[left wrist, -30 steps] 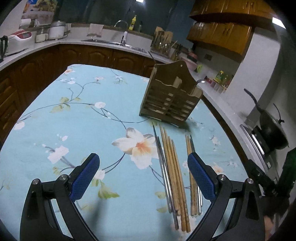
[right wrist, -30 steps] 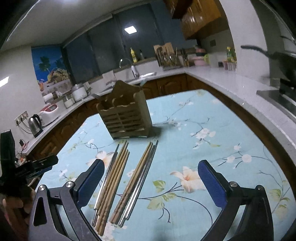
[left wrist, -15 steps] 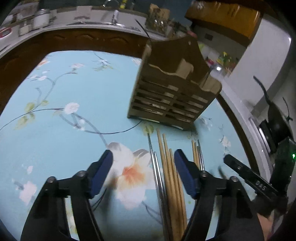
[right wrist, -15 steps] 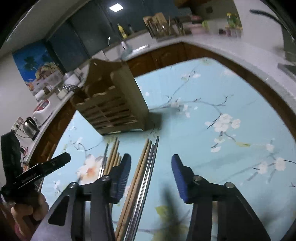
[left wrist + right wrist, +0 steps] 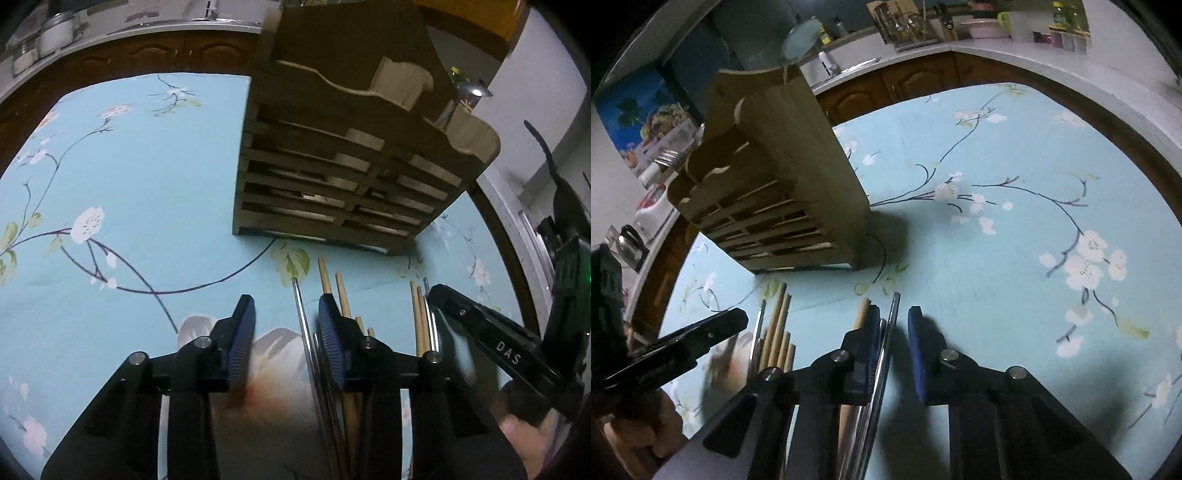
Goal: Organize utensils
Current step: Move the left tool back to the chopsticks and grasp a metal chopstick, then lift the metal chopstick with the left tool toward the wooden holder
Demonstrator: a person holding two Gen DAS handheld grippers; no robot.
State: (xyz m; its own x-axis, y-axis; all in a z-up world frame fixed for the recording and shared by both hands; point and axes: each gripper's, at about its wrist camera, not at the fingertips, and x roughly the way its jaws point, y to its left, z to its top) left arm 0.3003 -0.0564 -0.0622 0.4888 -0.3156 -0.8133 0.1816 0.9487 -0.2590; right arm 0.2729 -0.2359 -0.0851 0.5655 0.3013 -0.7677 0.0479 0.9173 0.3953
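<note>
A slatted wooden utensil holder (image 5: 354, 155) stands on the floral blue tablecloth (image 5: 110, 184); it also shows in the right wrist view (image 5: 783, 192). Two bunches of wooden and metal chopsticks lie in front of it. My left gripper (image 5: 286, 332) is low over the left bunch (image 5: 334, 291), jaws partly closed, a metal chopstick (image 5: 301, 314) between them, not clamped. My right gripper (image 5: 892, 332) is low over the right bunch (image 5: 862, 314), jaws narrowed around a metal chopstick (image 5: 892, 317), a gap still showing.
A kitchen counter (image 5: 1015, 48) with a sink, jars and a rack curves around the table. A kettle (image 5: 629, 240) stands at left in the right wrist view. A dark pan (image 5: 565, 192) sits at right. The tablecloth (image 5: 1034, 221) spreads to the right of the holder.
Both grippers have dropped and moved forward toward the chopsticks and the holder. Both pairs of jaws have narrowed from wide open to a small gap.
</note>
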